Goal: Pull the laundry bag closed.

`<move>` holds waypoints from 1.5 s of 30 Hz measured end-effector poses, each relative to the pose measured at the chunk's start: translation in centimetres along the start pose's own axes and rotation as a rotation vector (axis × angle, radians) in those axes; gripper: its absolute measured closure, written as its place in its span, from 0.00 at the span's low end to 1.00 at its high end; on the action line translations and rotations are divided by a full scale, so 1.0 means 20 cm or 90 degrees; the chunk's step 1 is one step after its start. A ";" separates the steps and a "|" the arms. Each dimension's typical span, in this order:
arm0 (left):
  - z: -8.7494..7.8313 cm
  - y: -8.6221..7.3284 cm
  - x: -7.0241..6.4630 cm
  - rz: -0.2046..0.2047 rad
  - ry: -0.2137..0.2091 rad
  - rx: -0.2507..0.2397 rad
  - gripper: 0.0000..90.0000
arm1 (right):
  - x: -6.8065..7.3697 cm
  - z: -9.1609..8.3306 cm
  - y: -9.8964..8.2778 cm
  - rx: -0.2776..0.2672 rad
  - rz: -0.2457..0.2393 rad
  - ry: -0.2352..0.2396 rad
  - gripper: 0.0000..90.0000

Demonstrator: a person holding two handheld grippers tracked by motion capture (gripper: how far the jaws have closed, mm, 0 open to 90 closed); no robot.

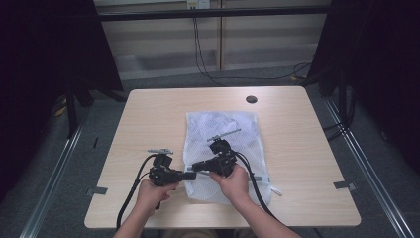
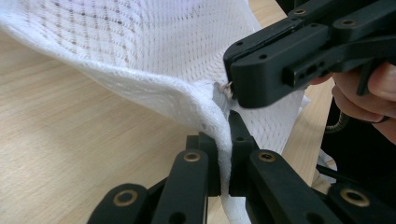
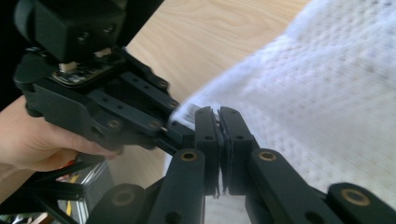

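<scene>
My left claw [image 2: 224, 140] is sitting nearest to the camera in the left gripper view, at the bottom centre of the frame, and its two black jaws are pressing together on a fold of the white mesh bag [image 2: 154, 51]. The fabric is rising from between the jaws and is spreading toward the upper left of that frame. Just above, at the upper right, my right claw [image 2: 229, 91] is pinching the same edge of the bag, and it seems to be gripping a small metal piece there, but I cannot tell what it is exactly.

In the right gripper view my right claw [image 3: 219, 140] is closed tight at the bottom centre, with a thin bit of the bag's edge between the jaws. The mesh bag [image 3: 327, 102] is filling the right side, and the left claw [image 3: 180, 133] is meeting it from the left.

In the high view the mesh bag [image 1: 223, 134] is lying flat on the wooden surface [image 1: 148, 114], in the middle of the frame. Both claws, left [image 1: 190, 175] and right [image 1: 195, 167], are touching the bag's lower left edge, just beside each other.
</scene>
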State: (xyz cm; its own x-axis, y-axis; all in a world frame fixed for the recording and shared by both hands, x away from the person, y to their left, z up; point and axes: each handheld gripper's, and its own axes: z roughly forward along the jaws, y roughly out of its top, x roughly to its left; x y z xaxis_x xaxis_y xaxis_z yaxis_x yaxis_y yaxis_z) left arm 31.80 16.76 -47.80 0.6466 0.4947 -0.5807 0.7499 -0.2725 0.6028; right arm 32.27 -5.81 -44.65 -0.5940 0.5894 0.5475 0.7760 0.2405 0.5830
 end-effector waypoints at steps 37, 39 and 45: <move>-0.01 0.00 0.01 -0.016 -0.007 -0.013 0.98 | -0.07 -0.06 -0.03 0.008 0.008 -0.016 0.97; -0.01 0.00 0.01 -0.019 -0.009 -0.013 0.98 | -0.09 -0.07 -0.04 0.004 0.013 -0.009 0.97; -0.01 0.00 0.01 -0.018 -0.010 -0.014 0.98 | -0.09 -0.07 -0.04 0.004 0.010 -0.006 0.97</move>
State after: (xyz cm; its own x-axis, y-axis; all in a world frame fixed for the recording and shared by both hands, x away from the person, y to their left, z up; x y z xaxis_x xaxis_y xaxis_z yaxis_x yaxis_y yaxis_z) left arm 31.84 16.96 -47.76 0.6270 0.4884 -0.6068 0.7652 -0.2403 0.5973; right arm 32.34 -8.17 -45.21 -0.5793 0.6006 0.5510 0.7868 0.2354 0.5706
